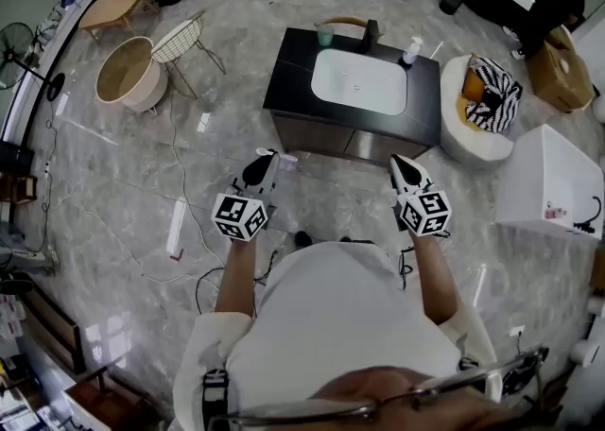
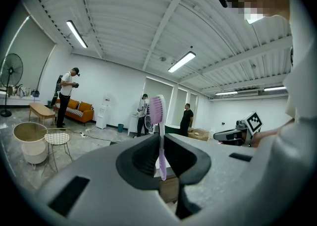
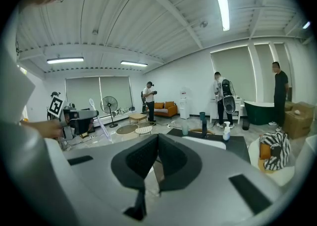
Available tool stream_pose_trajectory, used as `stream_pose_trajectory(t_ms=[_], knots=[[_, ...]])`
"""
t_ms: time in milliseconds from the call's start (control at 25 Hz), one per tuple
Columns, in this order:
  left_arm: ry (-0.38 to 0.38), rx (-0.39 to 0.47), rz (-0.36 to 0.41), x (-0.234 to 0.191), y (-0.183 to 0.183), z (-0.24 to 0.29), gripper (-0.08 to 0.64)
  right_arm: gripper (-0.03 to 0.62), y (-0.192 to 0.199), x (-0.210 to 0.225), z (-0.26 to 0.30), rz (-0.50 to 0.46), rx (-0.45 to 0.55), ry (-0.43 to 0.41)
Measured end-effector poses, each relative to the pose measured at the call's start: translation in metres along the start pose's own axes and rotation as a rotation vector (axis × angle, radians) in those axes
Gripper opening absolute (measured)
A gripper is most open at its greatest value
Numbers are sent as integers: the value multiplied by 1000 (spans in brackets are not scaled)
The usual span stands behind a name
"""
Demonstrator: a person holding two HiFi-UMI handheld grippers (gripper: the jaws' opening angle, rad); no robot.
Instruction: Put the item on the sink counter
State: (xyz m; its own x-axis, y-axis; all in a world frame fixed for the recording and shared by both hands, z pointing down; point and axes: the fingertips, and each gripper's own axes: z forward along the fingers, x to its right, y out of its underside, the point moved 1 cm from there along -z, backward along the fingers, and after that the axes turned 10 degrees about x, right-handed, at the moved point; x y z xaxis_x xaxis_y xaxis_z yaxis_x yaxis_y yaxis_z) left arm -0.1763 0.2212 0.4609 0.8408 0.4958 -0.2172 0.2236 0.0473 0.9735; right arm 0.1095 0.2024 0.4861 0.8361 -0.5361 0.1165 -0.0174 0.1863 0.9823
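In front of the sink counter (image 1: pixel 289 75), the left gripper (image 2: pixel 161 143) holds a toothbrush (image 2: pixel 158 116) in the air.
The left gripper's jaws are clamped on the purple toothbrush's handle, and the brush stands upright with its bristled head above them, well apart from the dark counter and its white basin (image 1: pixel 359 81). The right gripper (image 3: pixel 157 141) has its jaws pressed together with nothing between them.
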Motion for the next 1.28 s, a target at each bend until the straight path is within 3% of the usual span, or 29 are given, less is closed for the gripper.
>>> stream_pose_trajectory(t_ms=[320,640,1280], knots=[[44,-3,1,-18,-1,1,34,5,-5,-23,15,-22,18,21],[29,-5,-3,-28,2,11,34,5,0,-15,27,-10,3,23],[-42,-55,2,-56,13,112,34,6,-1,74,125,50,-49,-57]])
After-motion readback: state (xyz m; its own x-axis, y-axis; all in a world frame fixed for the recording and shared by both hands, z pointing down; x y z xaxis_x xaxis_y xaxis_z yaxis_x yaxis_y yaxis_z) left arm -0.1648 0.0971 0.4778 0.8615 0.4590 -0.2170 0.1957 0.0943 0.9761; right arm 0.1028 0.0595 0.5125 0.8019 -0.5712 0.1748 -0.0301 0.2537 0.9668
